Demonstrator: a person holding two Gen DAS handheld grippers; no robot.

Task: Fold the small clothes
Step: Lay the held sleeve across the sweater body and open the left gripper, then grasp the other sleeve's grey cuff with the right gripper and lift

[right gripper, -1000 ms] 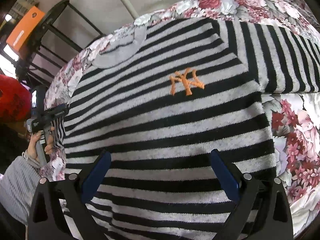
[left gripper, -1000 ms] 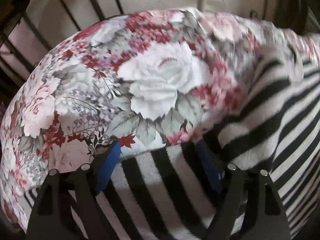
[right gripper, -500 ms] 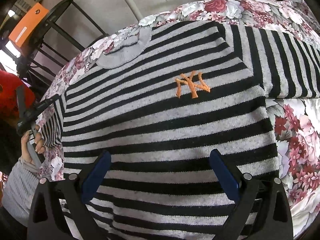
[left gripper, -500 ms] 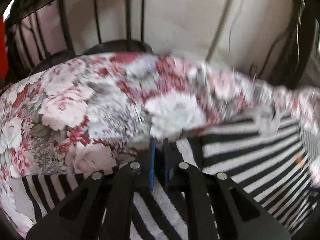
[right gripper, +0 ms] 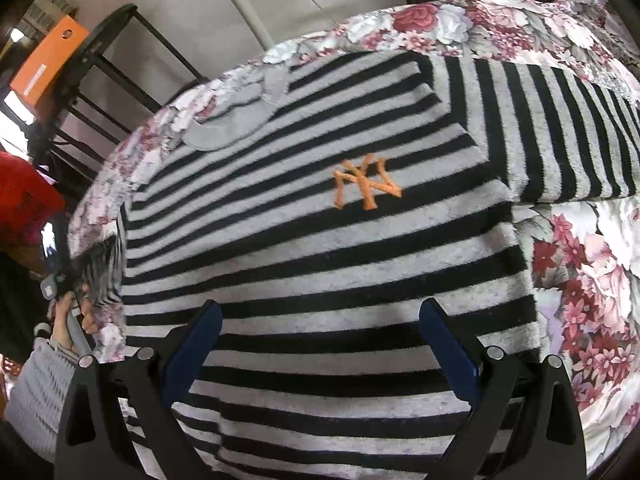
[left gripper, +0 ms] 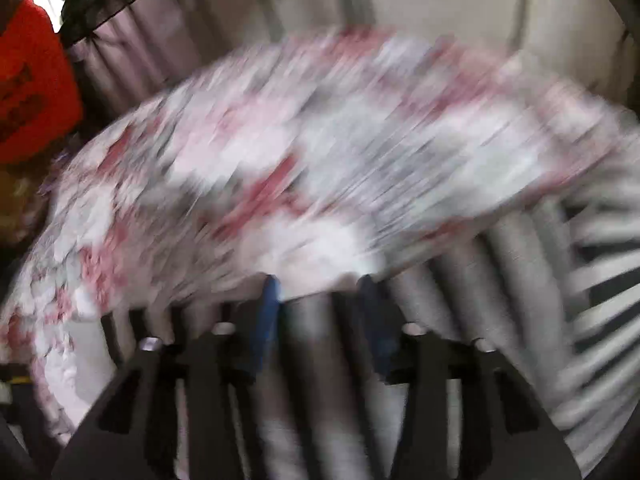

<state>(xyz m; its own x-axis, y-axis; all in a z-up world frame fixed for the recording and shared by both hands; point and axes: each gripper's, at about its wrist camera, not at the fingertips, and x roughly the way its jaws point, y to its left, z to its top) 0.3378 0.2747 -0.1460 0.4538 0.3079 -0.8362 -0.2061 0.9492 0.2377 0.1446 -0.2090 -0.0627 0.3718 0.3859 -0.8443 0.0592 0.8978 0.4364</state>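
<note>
Sweater (right gripper: 320, 272) black-grey striped; orange "NY" logo (right gripper: 366, 187); right tool (right gripper: 320, 320) open.

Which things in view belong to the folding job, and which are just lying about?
In the job:
- black-and-grey striped knit top with orange NY logo, spread flat
- left gripper, blurred, at the top's left sleeve
- right gripper, open above the top's lower body

Lying about:
- floral bed cover under the top
- orange box on the black metal rack
</note>
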